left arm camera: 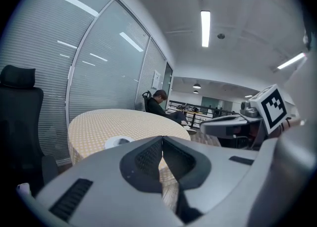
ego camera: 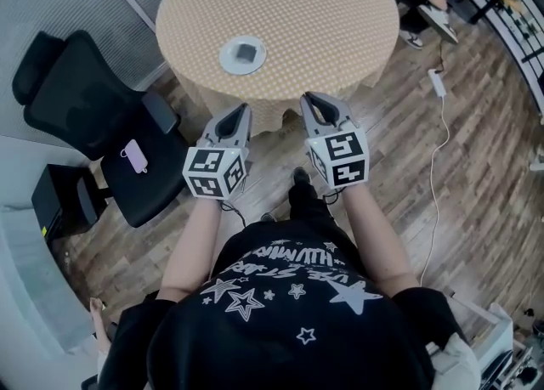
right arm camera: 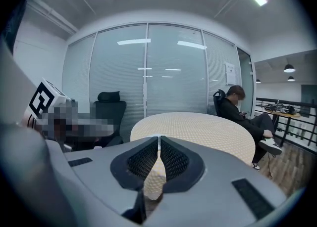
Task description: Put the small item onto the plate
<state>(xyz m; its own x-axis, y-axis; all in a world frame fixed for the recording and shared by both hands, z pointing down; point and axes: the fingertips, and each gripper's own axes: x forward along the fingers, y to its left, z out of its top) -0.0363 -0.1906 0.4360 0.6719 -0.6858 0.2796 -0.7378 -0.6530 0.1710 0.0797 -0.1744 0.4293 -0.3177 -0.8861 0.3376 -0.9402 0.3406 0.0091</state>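
On the round table (ego camera: 323,14) with its checkered cloth, near the person's edge, sits a white plate (ego camera: 228,61). A small dark squarish item (ego camera: 246,51) lies in its middle; what it is exactly is too small to tell. The left gripper (ego camera: 245,108) and right gripper (ego camera: 308,98) are both held in the air just short of the table's near edge, side by side, pointing toward it. Each has its jaws pressed together with nothing between them, as both gripper views show.

Judgement: the placing step looks done, with the item on the plate and neither gripper touching it. No further grasp seems called for. If the item needed adjusting, one gripper would have to spread its jaws first, then reach in over the near edge without nudging the plate.
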